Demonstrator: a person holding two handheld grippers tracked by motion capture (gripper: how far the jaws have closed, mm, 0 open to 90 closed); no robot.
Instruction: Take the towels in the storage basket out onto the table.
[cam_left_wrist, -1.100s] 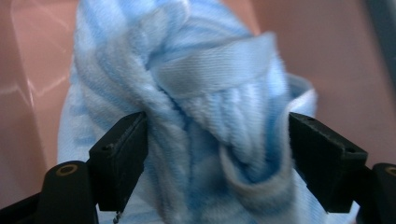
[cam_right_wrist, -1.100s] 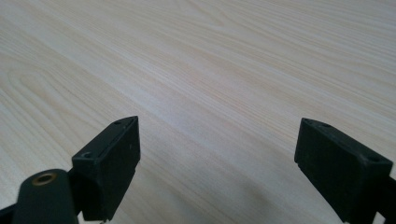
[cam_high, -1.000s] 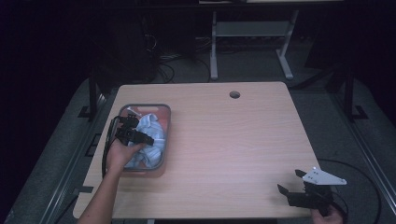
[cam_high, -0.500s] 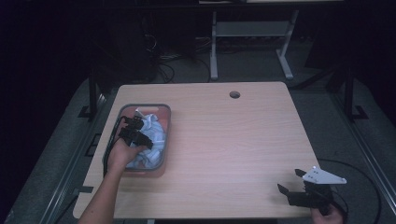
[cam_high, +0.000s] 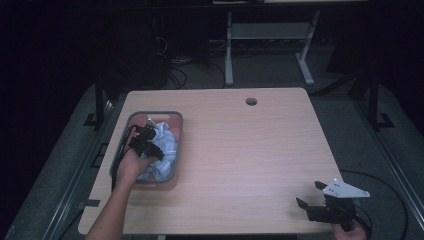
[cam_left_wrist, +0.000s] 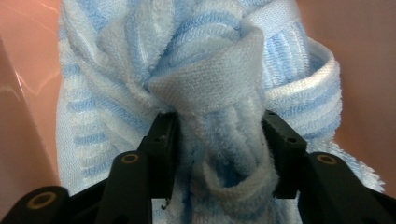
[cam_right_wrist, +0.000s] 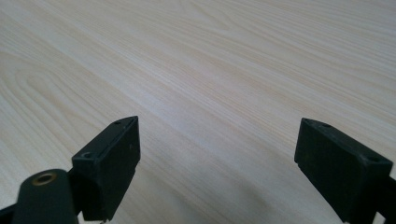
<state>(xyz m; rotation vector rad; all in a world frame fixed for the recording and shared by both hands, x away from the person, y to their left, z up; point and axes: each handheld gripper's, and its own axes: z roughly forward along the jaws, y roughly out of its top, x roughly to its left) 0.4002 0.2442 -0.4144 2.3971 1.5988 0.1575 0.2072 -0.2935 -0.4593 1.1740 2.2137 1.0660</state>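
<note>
The left gripper (cam_high: 148, 136) is down in the bin (cam_high: 131, 120) at the left side of the table (cam_high: 250, 150), the person's left hand (cam_high: 131, 165) behind it and the forearm coming in from the near edge. In the bin lies a bunched towel (cam_high: 165, 145), pale blue with white stripes, and it stays inside the bin's walls. In the left gripper view the towel (cam_left_wrist: 201, 84) is crumpled into thick folds, with one hemmed edge looped across the front, and the bin's reddish inside shows on both sides of it. The left gripper (cam_left_wrist: 217, 140) has just been closing its jaws, and a fat fold of the terry cloth sits between them; both pads press into the cloth, so the jaws are narrowed onto the towel and grip it. The right gripper (cam_high: 314, 197) is well apart from all this, at the near right corner of the table, held low over the bare wood with its grey plate on top. In the right gripper view the right gripper (cam_right_wrist: 217, 154) has its jaws spread wide, with wood grain between them.
</note>
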